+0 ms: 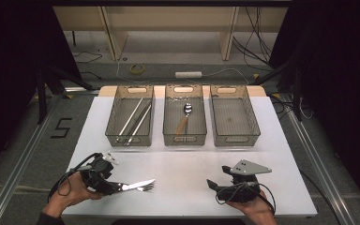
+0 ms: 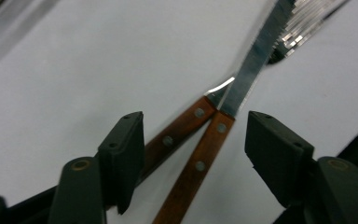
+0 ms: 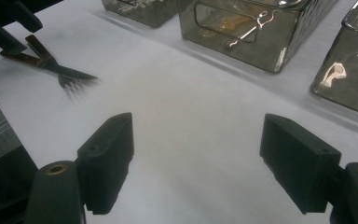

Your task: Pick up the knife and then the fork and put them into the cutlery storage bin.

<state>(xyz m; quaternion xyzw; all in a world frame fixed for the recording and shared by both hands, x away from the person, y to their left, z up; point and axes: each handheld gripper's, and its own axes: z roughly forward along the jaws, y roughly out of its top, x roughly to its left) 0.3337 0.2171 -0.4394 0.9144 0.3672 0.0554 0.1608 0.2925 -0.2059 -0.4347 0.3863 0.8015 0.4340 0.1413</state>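
Note:
A wooden-handled knife (image 1: 139,183) and a wooden-handled fork (image 1: 146,188) lie crossed on the white mat (image 1: 183,164) at the front left. My left gripper (image 1: 117,187) is at their handles with its jaws open. In the left gripper view the knife handle (image 2: 204,156) and fork handle (image 2: 177,134) lie between the pads; the right pad (image 2: 275,149) stands clear of the knife. My right gripper (image 1: 214,187) rests at the front right, open, with nothing between its fingers (image 3: 109,154). The right gripper view shows the knife (image 3: 67,71) and fork tines (image 3: 73,84) at far left.
Three clear bins stand in a row at the back of the mat. The left bin (image 1: 111,123) holds long metal utensils, the middle bin (image 1: 167,117) a wooden-handled spoon (image 1: 186,115), and the right bin (image 1: 255,121) nothing visible. Bare mat lies between the grippers.

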